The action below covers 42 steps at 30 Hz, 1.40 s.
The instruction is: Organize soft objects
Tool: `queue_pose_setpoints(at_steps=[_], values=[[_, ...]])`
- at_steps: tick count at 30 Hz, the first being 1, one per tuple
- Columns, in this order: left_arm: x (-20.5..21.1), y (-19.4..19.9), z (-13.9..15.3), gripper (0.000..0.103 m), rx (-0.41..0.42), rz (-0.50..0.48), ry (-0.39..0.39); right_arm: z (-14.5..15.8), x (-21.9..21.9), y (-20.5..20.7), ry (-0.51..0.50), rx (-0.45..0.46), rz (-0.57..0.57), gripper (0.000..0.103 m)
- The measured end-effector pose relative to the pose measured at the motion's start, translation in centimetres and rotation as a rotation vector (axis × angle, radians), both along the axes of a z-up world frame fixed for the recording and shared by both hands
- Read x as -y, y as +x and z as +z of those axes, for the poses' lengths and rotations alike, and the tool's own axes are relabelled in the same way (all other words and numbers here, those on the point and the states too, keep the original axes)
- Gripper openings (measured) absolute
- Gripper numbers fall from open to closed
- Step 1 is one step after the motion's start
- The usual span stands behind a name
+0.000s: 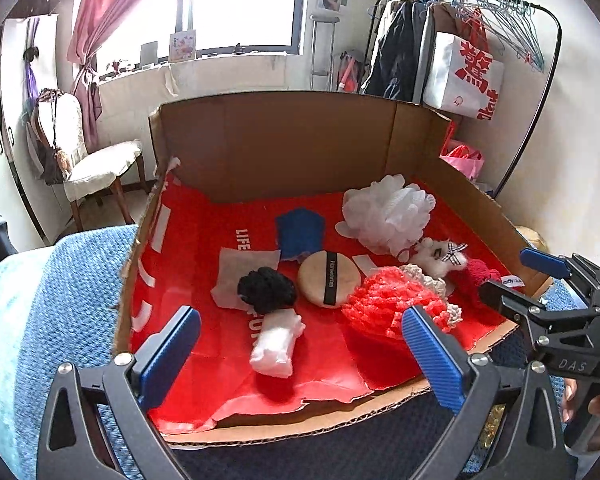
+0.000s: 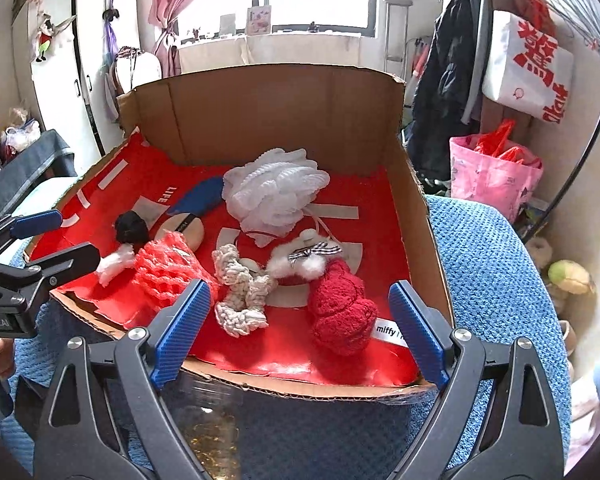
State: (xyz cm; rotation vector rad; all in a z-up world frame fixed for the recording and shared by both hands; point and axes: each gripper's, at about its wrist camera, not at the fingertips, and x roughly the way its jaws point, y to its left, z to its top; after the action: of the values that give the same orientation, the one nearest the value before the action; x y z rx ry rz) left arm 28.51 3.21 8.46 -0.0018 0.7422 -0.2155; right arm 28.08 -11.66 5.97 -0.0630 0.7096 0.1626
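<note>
Inside a shallow cardboard box [image 2: 418, 208], lined with red paper and set on a blue blanket [image 2: 496, 264], the soft things were gathered; a white mesh sponge [image 2: 276, 192] lay toward the back wall, a red knitted toy [image 2: 342, 312] near the front right corner, a cream rope knot [image 2: 240, 292] just beside it, and a red net sleeve [image 2: 166, 272] to the left; a round powder puff [image 1: 329, 280], a black scrunchie [image 1: 266, 290] and a white cotton wad [image 1: 276, 346] were clustered further left. Both tools were held apart from everything; the left gripper [image 1: 300, 354] and the right gripper [image 2: 300, 334] were spread wide with nothing between the pads, probably so that a bulky item could be straddled. The low front edge was left open for entry; the tall back and side walls would limit sideways reach.
</note>
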Motion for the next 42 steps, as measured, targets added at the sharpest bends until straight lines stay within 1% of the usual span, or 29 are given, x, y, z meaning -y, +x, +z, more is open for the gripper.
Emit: queue_pose_setpoints(at_steps=[7,12,14,18,24,26,37,42], values=[[0.4,0.1,-1.2,0.103,0.016,0.011,-0.005,-1.3,0.2,-0.4,0.008,0.008,0.002,0.091],[0.6,0.1,-2.1,0.103,0.004,0.009,-0.025,-1.9,0.1,-0.6,-0.006,0.009,-0.009,0.092],[0.6,-0.1,-2.3,0.103,0.012,0.017,-0.013,-2.0,0.0,-0.6,-0.014,0.012,-0.013,0.092],[1.2,-0.6,-2.6,0.103,0.042,0.022,0.046,-2.0,-0.1,-0.7,-0.002,0.014,-0.007,0.092],[1.6,-0.9,-3.0,0.103,0.061,0.034,0.075,-2.4,-0.5,-0.6,-0.038,0.035,-0.030,0.092],[1.5,-0.9,-3.0,0.103,0.065,0.037,0.071,-2.5,-0.6,-0.6,-0.049,0.044,-0.035,0.092],[1.2,-1.0,-2.7,0.103,0.104,0.070,0.036,-2.2,-0.1,-0.8,-0.005,0.090,-0.049,0.092],[1.1,-1.1,-2.6,0.103,0.115,0.077,0.031,-2.3,-0.1,-0.9,-0.011,0.098,-0.053,0.092]])
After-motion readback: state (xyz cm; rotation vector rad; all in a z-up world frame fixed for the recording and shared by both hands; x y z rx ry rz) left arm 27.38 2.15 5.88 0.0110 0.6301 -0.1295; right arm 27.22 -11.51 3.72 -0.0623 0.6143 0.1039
